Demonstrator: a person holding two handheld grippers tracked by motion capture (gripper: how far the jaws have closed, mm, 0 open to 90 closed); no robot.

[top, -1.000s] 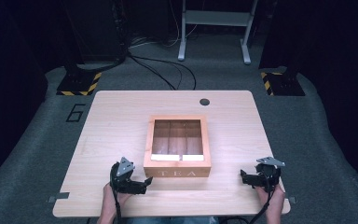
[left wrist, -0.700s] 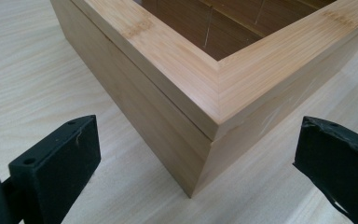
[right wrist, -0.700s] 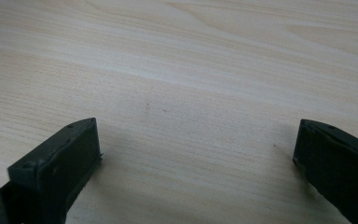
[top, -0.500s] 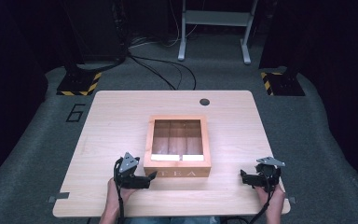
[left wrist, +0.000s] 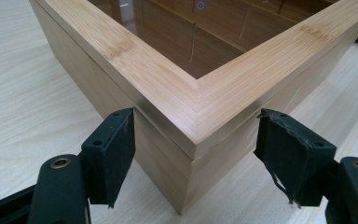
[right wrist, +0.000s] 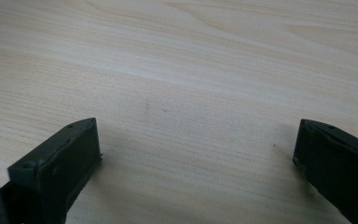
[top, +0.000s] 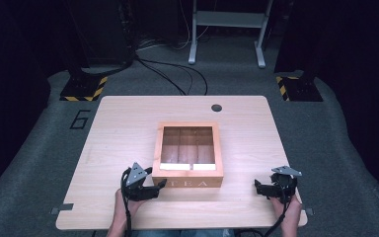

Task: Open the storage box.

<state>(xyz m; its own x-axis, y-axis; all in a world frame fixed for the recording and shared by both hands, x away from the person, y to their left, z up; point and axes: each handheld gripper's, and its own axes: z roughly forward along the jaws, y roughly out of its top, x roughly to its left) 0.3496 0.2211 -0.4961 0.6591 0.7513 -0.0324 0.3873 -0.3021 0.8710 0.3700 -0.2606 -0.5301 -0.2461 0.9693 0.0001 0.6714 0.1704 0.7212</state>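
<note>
Your left gripper is spread wide, its jaws straddling the near left corner of the box; in the left gripper view the corner points straight between the pads, one pad just beside each face, and I can't tell whether either touches. Your right gripper is also spread, holding nothing, over bare table, well apart from the box's right side. So the left is much the nearer, with the box dead ahead of it and angled corner-on instead of flat-on. The box sits mid-table toward your edge, roughly square, with no clear long axis. It is pale bamboo with a framed, glazed lid lying shut, a seam below the frame, dividers inside and "TEA" on the front. A corner grip looks likely to slip, to my eye.
</note>
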